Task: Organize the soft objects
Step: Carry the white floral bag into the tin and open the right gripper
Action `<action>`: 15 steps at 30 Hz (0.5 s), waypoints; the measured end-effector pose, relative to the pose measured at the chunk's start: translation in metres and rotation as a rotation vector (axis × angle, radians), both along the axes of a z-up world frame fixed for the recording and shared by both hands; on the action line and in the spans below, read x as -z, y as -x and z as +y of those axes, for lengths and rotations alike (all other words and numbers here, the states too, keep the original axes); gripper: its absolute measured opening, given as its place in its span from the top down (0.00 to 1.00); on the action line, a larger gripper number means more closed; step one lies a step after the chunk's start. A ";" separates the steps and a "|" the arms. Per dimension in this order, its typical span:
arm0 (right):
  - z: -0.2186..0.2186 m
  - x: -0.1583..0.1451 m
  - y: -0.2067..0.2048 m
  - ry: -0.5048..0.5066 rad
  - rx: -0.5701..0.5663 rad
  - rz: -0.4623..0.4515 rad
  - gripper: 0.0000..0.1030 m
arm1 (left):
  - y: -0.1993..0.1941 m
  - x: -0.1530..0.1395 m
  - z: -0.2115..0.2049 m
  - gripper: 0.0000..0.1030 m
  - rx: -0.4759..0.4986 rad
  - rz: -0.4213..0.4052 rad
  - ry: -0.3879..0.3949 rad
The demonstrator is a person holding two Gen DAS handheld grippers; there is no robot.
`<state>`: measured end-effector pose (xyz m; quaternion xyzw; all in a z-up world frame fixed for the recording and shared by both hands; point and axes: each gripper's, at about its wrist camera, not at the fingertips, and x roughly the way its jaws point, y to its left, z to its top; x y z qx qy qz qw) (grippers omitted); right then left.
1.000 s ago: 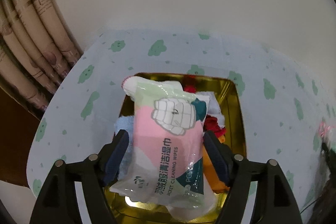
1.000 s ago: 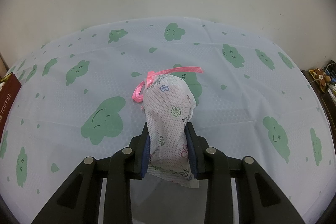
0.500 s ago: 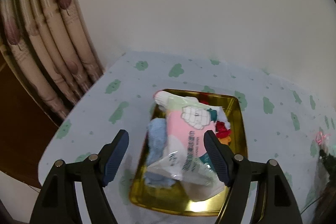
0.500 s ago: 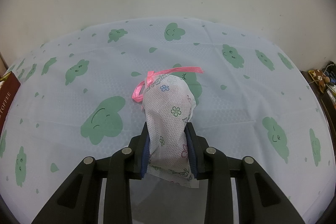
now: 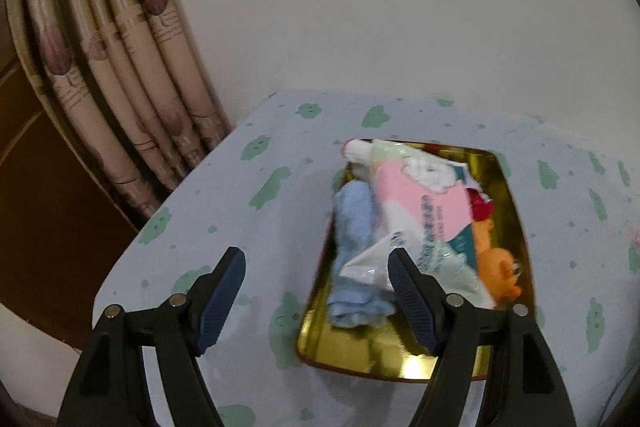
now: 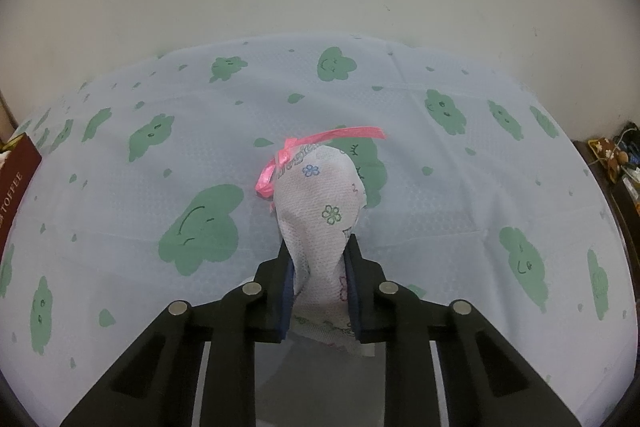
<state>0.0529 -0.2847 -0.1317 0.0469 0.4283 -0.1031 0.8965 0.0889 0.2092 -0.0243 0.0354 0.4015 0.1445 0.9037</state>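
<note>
A gold tin tray (image 5: 516, 211) lies on the table in the left wrist view. It holds a pink and white wet wipes pack (image 5: 416, 203), a blue cloth (image 5: 354, 227), an orange plush toy (image 5: 498, 267) and something red (image 5: 480, 205). My left gripper (image 5: 316, 287) is open and empty, above and to the left of the tray. My right gripper (image 6: 318, 267) is shut on a white floral pouch (image 6: 320, 203) tied with a pink ribbon (image 6: 304, 151), held over the tablecloth.
The table wears a light cloth with green cloud faces (image 6: 200, 223). Beige curtains (image 5: 120, 67) hang left of the table. A dark red box marked TOFFEE (image 6: 16, 183) sits at the left edge of the right wrist view. Clutter (image 6: 612, 155) lies off the right edge.
My left gripper has let go of the wipes pack, which now lies in the tray, and has pulled up and away to the left. The right gripper has held still with the pouch.
</note>
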 end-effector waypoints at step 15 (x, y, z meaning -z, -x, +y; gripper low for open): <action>0.057 -0.041 -0.009 -0.001 -0.098 -0.035 0.82 | 0.018 0.007 0.014 0.26 -0.038 -0.028 -0.009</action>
